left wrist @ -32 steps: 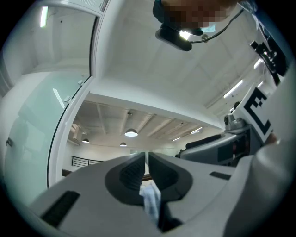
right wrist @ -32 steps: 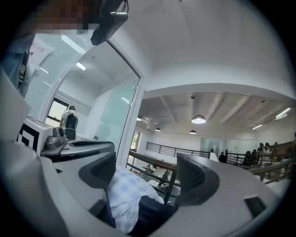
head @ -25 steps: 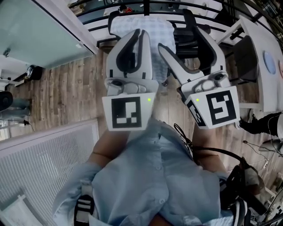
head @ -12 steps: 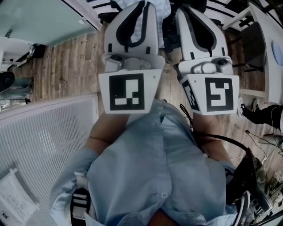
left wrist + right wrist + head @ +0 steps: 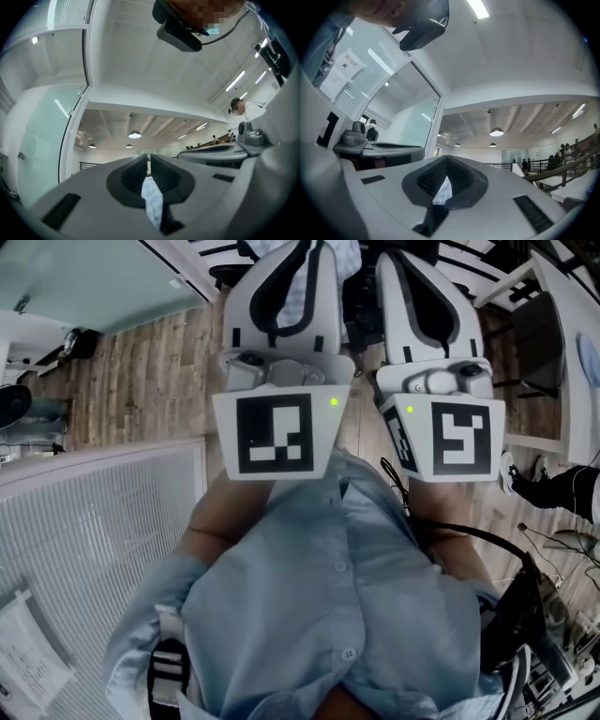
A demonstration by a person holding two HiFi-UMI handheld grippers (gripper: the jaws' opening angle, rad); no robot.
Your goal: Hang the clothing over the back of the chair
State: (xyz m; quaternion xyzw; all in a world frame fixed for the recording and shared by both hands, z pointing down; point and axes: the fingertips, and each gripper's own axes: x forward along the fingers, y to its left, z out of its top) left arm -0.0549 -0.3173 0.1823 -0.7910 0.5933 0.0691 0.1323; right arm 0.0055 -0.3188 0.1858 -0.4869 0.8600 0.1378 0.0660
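Note:
The clothing (image 5: 345, 253) is a pale blue checked garment draped on a black chair (image 5: 362, 307) at the top of the head view, mostly hidden behind both grippers. My left gripper (image 5: 300, 251) is shut on a strip of the checked fabric (image 5: 152, 202), which hangs out between its black pads. Right beside it, my right gripper (image 5: 403, 254) has its jaws closed with a fold of the same pale cloth (image 5: 442, 192) pinched between them. Both grippers point forward and slightly upward, side by side. In the gripper views the jaws meet at their tips: left gripper (image 5: 147, 159), right gripper (image 5: 446, 159).
A wooden floor (image 5: 141, 371) runs under the chair. A glass partition (image 5: 84, 277) stands at the left and a ribbed white panel (image 5: 94, 540) at the lower left. A white table (image 5: 572, 343) with a dark chair (image 5: 539, 343) is at the right, with someone's shoe (image 5: 530, 488) beside it.
Both grippers have moved forward to the chair and the garment. The right jaws, wide open a second ago, have closed on the cloth.

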